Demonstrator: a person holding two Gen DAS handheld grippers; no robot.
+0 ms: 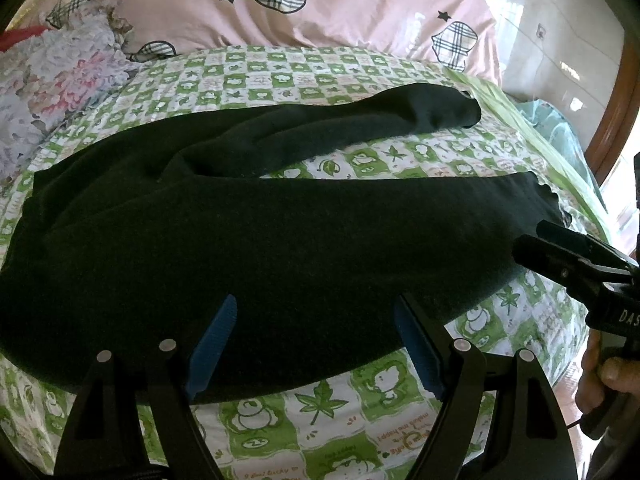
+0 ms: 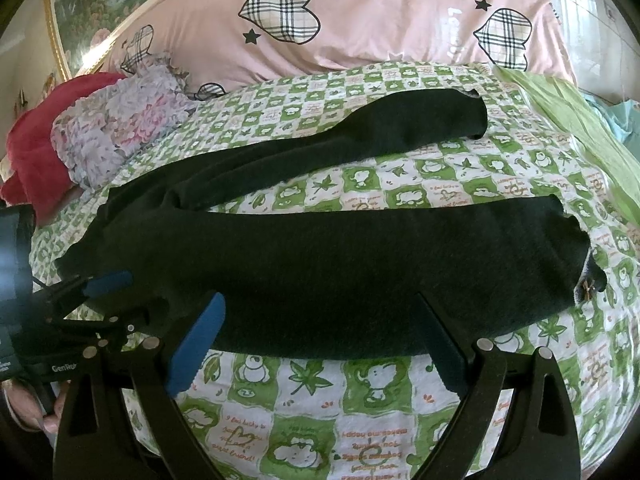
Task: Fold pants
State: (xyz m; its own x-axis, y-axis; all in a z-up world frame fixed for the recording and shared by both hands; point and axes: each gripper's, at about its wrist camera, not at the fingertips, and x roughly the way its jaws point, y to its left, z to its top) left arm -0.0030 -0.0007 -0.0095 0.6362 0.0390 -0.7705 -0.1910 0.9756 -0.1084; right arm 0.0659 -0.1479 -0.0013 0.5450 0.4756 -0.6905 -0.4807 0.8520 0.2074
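Note:
A pair of black pants (image 1: 256, 240) lies spread on the green-and-white checked bed sheet (image 1: 320, 404), waist at the left, both legs running right and splayed apart. It also shows in the right wrist view (image 2: 340, 264). My left gripper (image 1: 316, 320) is open, its blue-padded fingers (image 1: 212, 352) over the near edge of the near leg. My right gripper (image 2: 320, 320) is open over the same near leg, further right. The right gripper shows in the left wrist view (image 1: 560, 248) near that leg's hem. The left gripper shows in the right wrist view (image 2: 104, 288) at the waist end.
A pink quilt with plaid hearts (image 2: 360, 20) is heaped at the back. A floral cloth (image 2: 116, 132) and a red cloth (image 2: 32, 152) lie at the back left. A green cloth (image 2: 580, 120) lies at the sheet's right edge. A wooden bed frame (image 1: 616, 120) curves at the far right.

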